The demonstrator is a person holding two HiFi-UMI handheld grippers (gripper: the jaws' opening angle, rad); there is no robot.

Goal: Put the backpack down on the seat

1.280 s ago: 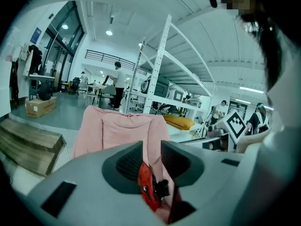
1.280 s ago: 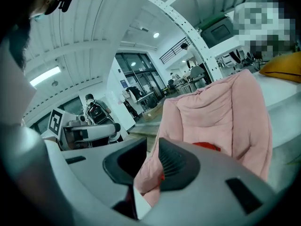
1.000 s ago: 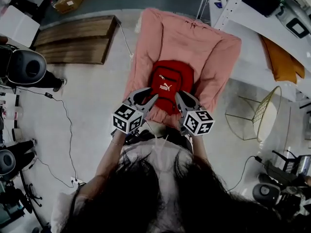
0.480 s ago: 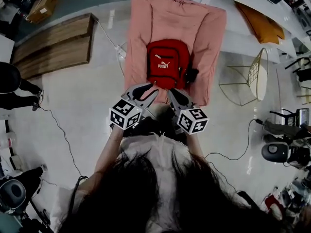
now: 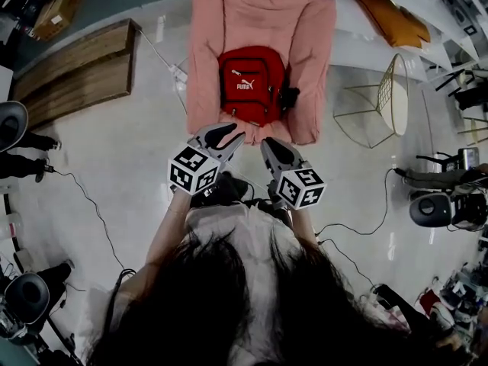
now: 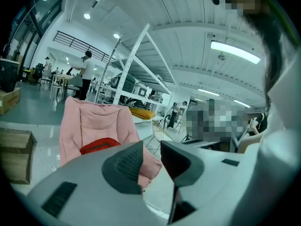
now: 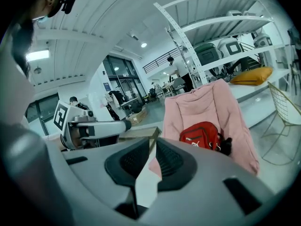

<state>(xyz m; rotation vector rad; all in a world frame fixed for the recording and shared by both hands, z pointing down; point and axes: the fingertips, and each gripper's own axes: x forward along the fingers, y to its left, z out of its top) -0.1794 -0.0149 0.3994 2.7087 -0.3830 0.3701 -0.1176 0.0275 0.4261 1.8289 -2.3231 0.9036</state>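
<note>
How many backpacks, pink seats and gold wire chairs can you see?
Red backpack: 1
Pink seat: 1
Gold wire chair: 1
Total: 3

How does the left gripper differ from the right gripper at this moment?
The left gripper holds its jaws clearly apart; the right gripper has just been closing its jaws, now almost together. In the head view the left gripper points up and rightward, the right gripper up and leftward. Both are empty, short of the pink seat bearing the red backpack.
</note>
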